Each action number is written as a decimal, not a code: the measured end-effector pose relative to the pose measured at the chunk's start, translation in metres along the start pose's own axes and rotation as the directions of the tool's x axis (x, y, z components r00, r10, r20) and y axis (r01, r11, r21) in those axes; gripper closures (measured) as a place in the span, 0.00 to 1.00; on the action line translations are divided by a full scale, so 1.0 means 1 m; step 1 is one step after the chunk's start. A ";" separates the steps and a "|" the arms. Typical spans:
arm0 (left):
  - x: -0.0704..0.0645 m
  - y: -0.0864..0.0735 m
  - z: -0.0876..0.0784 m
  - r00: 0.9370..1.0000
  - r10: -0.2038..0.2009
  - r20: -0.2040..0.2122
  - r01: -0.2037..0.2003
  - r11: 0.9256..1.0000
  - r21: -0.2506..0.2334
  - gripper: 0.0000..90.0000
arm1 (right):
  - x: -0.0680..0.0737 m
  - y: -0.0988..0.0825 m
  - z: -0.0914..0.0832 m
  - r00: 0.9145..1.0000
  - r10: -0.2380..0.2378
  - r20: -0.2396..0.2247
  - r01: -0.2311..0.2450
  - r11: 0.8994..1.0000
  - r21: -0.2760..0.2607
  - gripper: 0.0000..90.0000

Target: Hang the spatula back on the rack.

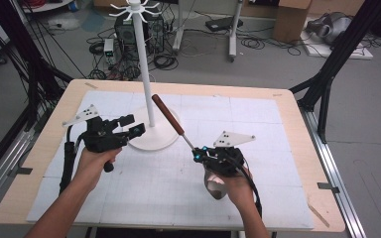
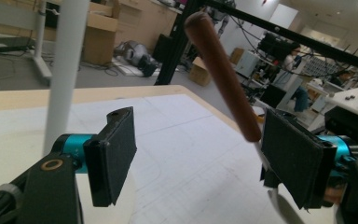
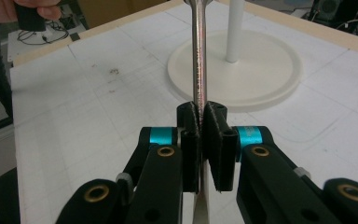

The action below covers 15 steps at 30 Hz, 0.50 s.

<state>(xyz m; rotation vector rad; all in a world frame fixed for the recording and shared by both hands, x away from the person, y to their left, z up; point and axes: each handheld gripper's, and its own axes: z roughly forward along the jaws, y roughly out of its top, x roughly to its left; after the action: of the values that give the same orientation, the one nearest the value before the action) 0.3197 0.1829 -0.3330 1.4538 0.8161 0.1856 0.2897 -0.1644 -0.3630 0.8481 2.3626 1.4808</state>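
A ladle with a brown wooden handle (image 1: 167, 114) and a thin metal shaft slants up toward the white hook stand (image 1: 144, 74). My right gripper (image 1: 197, 153) is shut on the shaft (image 3: 199, 51), and both pads press it in the right gripper view (image 3: 202, 126). The shiny bowl (image 1: 217, 187) sits under my right hand. My left gripper (image 1: 131, 125) stands open just left of the stand's round base (image 1: 154, 139). In the left gripper view its jaws (image 2: 200, 158) are apart with nothing between them. The handle (image 2: 223, 74) rises beyond the right pad, and the stand's pole (image 2: 67, 70) is at left.
A white gridded mat (image 1: 258, 119) covers the wooden table (image 1: 297, 114). The stand's hooks (image 1: 135, 9) spread at its top. Black frame legs (image 1: 337, 54), cables and boxes are on the floor beyond the table's far edge.
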 end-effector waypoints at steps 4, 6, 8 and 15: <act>-0.010 0.008 0.013 1.000 0.009 0.022 -0.009 1.000 0.002 0.29 | 0.006 0.004 0.002 1.000 -0.008 0.002 0.008 1.000 -0.027 0.94; -0.013 0.010 0.017 0.999 0.009 0.035 -0.009 1.000 -0.001 0.29 | 0.008 0.005 0.003 1.000 -0.009 0.006 0.009 0.999 -0.031 0.94; -0.016 0.012 0.020 0.999 0.010 0.041 -0.010 1.000 -0.001 0.29 | 0.010 0.006 0.005 1.000 -0.010 0.005 0.010 0.999 -0.035 0.94; -0.020 0.015 0.031 0.999 -0.024 0.036 0.023 1.000 0.002 0.29 | 0.018 0.010 0.009 0.999 -0.034 0.013 0.034 0.999 -0.032 0.94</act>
<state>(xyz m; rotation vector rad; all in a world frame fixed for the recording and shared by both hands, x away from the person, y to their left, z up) 0.3290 0.1494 -0.3146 1.4449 0.8038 0.1404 0.2827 -0.1434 -0.3565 0.8031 2.3254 1.4918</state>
